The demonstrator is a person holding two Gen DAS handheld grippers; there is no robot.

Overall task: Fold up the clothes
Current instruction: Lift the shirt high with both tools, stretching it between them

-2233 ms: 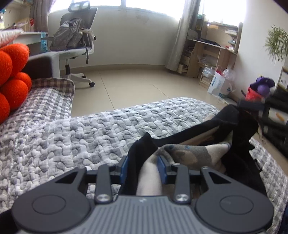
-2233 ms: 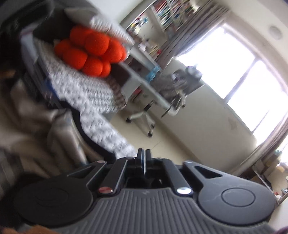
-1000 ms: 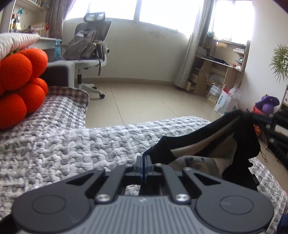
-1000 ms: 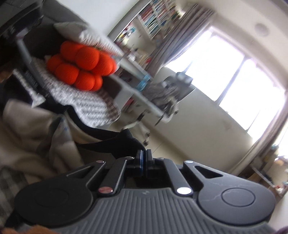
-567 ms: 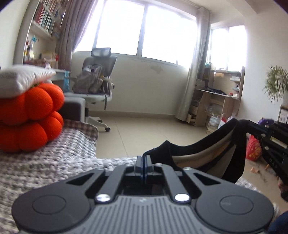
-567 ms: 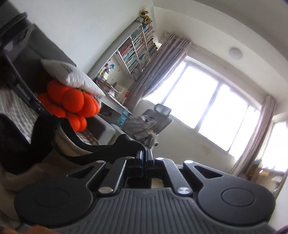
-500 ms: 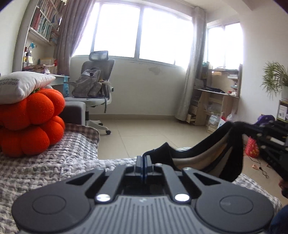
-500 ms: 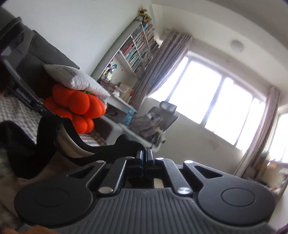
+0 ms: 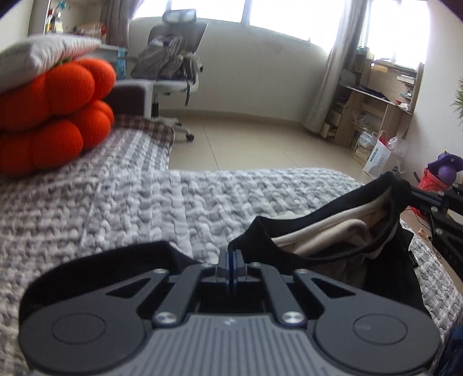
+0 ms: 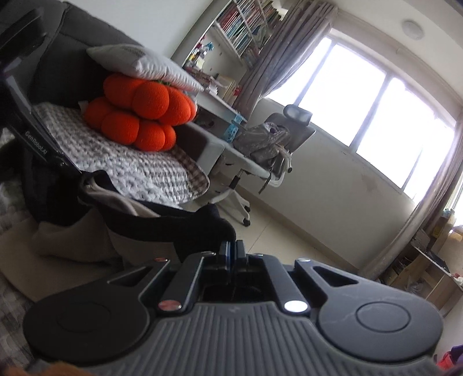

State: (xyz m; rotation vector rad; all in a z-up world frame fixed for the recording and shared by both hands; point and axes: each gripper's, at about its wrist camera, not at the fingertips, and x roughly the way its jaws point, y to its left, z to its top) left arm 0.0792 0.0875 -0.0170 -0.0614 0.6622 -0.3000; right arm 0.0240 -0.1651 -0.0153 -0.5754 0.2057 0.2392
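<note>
On the left wrist cam my left gripper [image 9: 231,254] had dipped back toward the quilt [image 9: 144,208], clamped on the black-and-beige garment [image 9: 318,231], while the right cam showed my right gripper [image 10: 231,248] pinching its other black edge, cloth sagging between them.

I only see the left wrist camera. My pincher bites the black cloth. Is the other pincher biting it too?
Observer: Yes. The right wrist view shows the right gripper shut on the black hem of the black-and-beige garment.
Operator: What's up high in the room?
Observer: A round white ceiling light, above the big bright window.
Operator: And behind the orange pillows?
Observer: Behind the lumpy orange plush cushions stands a dark grey sofa back.
</note>
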